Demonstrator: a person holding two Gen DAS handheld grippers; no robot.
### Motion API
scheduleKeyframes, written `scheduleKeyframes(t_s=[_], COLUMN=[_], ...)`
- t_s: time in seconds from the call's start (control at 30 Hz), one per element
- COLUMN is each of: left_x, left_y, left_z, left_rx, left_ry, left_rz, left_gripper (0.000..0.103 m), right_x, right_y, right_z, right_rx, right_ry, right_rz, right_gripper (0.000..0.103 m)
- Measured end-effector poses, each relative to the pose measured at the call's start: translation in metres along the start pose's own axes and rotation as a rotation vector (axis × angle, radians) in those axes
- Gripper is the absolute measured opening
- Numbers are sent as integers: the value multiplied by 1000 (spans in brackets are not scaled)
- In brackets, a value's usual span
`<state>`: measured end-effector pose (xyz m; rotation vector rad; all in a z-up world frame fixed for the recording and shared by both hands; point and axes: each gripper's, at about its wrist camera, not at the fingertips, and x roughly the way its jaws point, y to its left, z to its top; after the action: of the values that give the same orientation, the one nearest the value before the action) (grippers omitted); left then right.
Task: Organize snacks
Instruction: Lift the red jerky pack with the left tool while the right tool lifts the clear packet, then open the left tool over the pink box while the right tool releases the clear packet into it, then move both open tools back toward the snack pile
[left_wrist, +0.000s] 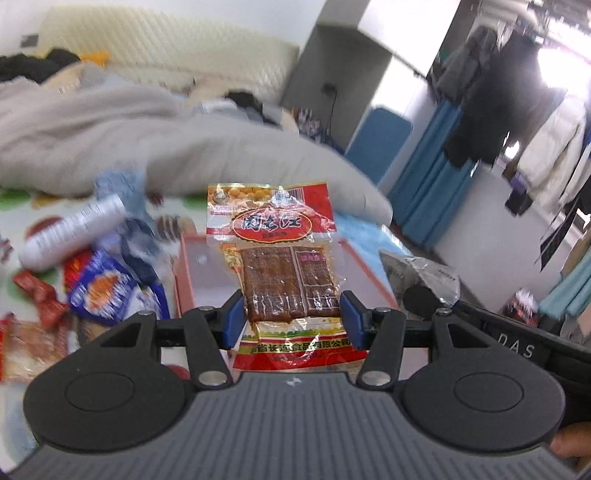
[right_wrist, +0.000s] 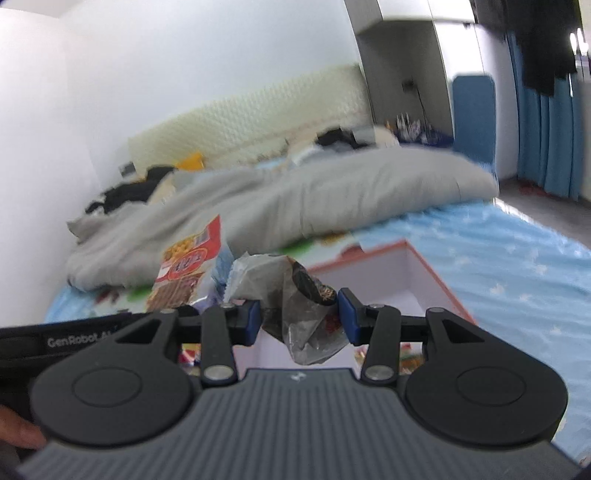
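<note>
A: Start on the left. What lies on the bed?

B: A heap of snacks on the patterned sheet: a white tube (left_wrist: 72, 230), a blue and white bag (left_wrist: 107, 288), a small red wrapper (left_wrist: 40, 295). They are blurred, so I cannot read them.

A: And the left gripper (left_wrist: 291, 319)?

B: Its blue pads clamp the sides of a red and clear packet (left_wrist: 286, 266) with brown slabs inside. The packet stands upright between them, held above the box (left_wrist: 184, 273), an orange-rimmed box with a pale inside.

A: Further right?

B: The right gripper (right_wrist: 301, 314) grips a crumpled clear wrapper (right_wrist: 295, 295) with something dark in it. The jaws stand fairly narrow on the plastic, and the wrapper hangs over the near edge of the same box (right_wrist: 439, 280).

A: Can each gripper see the other's load?

B: Yes. The red packet (right_wrist: 188, 266) shows at the left of the right view, and the crumpled wrapper (left_wrist: 424, 277) at the right of the left view.

A: Behind them?

B: A grey quilt (right_wrist: 295, 195) across the bed, and blue curtains (right_wrist: 546, 140) at the far right.
</note>
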<state>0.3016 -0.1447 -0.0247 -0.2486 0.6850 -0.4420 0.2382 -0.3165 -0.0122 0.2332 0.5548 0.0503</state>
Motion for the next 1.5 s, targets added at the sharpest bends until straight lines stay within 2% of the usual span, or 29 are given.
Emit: scheduleKeyframes(t_s=[0.13, 0.33, 0.53, 0.63, 0.77, 1.0, 1.23, 1.5], left_x=[41, 88, 103, 102, 91, 50, -13, -90], left_y=[7, 17, 21, 22, 25, 23, 18, 20], left_z=[-13, -25, -32, -35, -34, -22, -10, -14], left_rx=[16, 77, 80, 82, 71, 74, 84, 88], left_ry=[86, 166, 194, 181, 171, 100, 15, -70], left_rz=[9, 16, 23, 27, 22, 57, 70, 97], left_gripper=[60, 60, 60, 71, 71, 71, 71, 71], right_x=[33, 66, 79, 80, 77, 51, 7, -41], right_y=[-19, -31, -40, -40, -39, -34, -7, 33], right_z=[-18, -36, -44, -46, -43, -29, -16, -9], right_rx=[37, 52, 86, 81, 87, 97, 67, 26], right_ry=[76, 145, 179, 187, 170, 108, 24, -48], right_rz=[-22, -37, -41, -41, -59, -29, 18, 81], right_gripper=[46, 46, 48, 51, 60, 61, 61, 61])
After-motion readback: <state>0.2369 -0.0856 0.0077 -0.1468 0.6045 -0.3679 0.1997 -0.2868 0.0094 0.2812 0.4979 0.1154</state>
